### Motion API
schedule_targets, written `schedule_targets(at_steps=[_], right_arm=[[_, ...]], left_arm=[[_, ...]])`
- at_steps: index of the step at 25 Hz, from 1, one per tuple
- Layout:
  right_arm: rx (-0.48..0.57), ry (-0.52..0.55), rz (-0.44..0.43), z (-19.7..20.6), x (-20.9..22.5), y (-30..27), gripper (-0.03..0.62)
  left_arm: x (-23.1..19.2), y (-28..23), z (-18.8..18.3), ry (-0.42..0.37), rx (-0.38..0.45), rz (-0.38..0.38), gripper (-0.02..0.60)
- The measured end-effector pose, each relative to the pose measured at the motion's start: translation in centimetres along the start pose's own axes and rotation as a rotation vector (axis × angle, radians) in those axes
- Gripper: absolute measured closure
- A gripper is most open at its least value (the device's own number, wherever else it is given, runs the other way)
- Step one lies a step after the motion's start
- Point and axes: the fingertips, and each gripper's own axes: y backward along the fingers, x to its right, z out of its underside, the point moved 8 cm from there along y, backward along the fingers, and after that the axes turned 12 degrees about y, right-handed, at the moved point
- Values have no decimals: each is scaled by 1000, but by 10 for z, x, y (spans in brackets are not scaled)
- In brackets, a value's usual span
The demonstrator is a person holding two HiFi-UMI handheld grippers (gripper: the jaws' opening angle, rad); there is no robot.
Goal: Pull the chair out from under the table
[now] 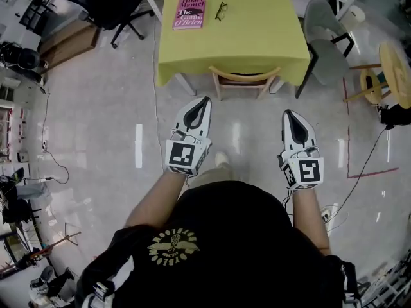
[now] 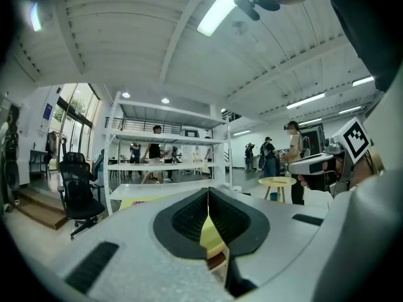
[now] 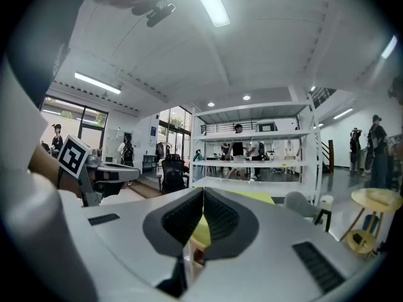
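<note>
A wooden chair (image 1: pixel 244 77) is tucked under a table with a yellow cloth (image 1: pixel 257 34); only its curved backrest and rear legs show. My left gripper (image 1: pixel 203 100) is shut and empty, a short way in front of the chair's left side. My right gripper (image 1: pixel 287 113) is also shut and empty, nearer me and to the right of the chair. Neither touches the chair. In the left gripper view the closed jaws (image 2: pixel 208 197) point at the yellow cloth; the right gripper view (image 3: pixel 203 197) shows the same.
A pink book (image 1: pixel 189 13) and glasses (image 1: pixel 221 10) lie on the table. A grey chair (image 1: pixel 326 40) stands at its right, a round wooden stool (image 1: pixel 393 69) farther right, a black office chair (image 1: pixel 109 5) at the back left. White shelving stands behind the table.
</note>
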Motion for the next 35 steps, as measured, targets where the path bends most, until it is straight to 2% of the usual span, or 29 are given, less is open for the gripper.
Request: schedule_targets(at_steps=[7,14,19,23,27,35], right_arm=[[5,8,49,-14,2,-36,583],[29,31,66,-34,-2,-53,583],[5,53,125,-32,24,-49,583],[-14,79,157,-24,49,-48,583],[-12,94,132,-16,64,-64,583],[-15,99,-4,-8,64,-116,583]], left_arm=[[-34,-27,-17,-1,26,27,571],[-64,-43,-32,14,79,13,571],[-65,-49,-33,21,81,10,571],[-67,-50,-23,35,65,-35,571],[-72,-60,-21,38,63,-83,571],[-81,-94,-30,24,64,-115,571]])
